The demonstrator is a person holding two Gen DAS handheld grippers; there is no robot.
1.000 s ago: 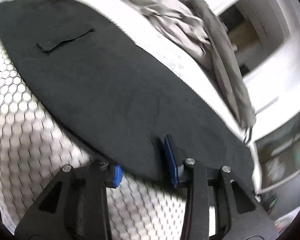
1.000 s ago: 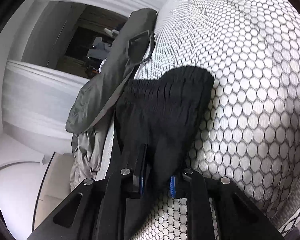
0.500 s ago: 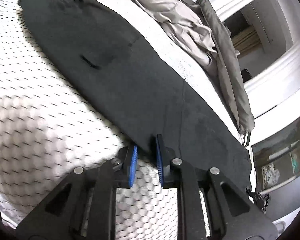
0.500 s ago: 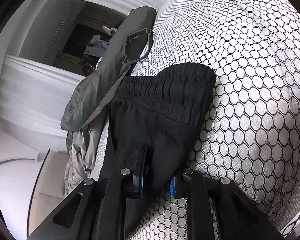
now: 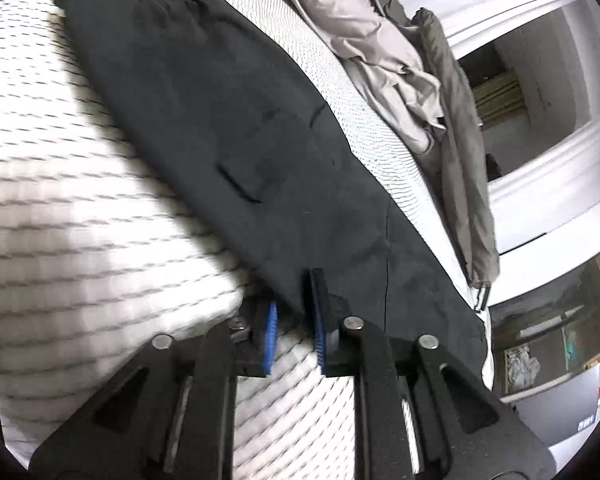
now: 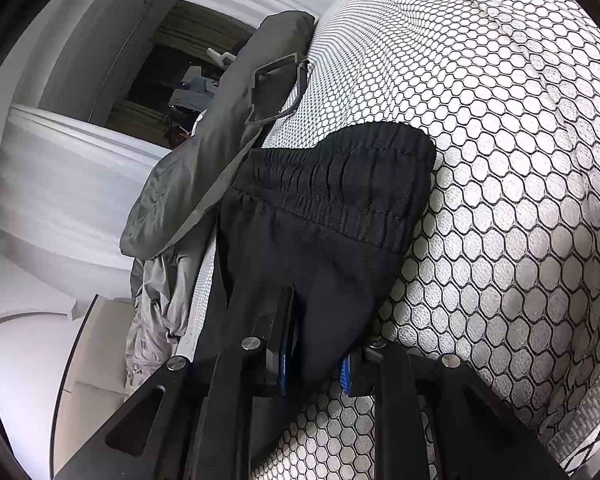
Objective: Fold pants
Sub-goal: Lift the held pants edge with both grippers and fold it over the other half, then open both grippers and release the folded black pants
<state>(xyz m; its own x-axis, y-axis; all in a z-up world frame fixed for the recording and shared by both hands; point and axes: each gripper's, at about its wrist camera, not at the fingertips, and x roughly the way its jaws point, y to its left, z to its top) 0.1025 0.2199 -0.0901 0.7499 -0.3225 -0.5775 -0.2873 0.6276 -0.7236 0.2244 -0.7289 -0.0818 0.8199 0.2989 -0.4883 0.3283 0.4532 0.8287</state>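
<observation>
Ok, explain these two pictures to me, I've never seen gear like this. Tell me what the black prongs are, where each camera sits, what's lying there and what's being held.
No robot here: a person holds a two-finger gripper in each hand, and a fisheye camera on each looks along its fingers. The black prongs with blue pads are those fingers. One picture is from the left gripper, the other from the right gripper. A pair of black pants lies flat on a white honeycomb-patterned mattress, with grey clothes piled beside them. The left gripper pinches the pants' edge near the leg end; the right gripper is shut on fabric below the elastic waistband.
</observation>
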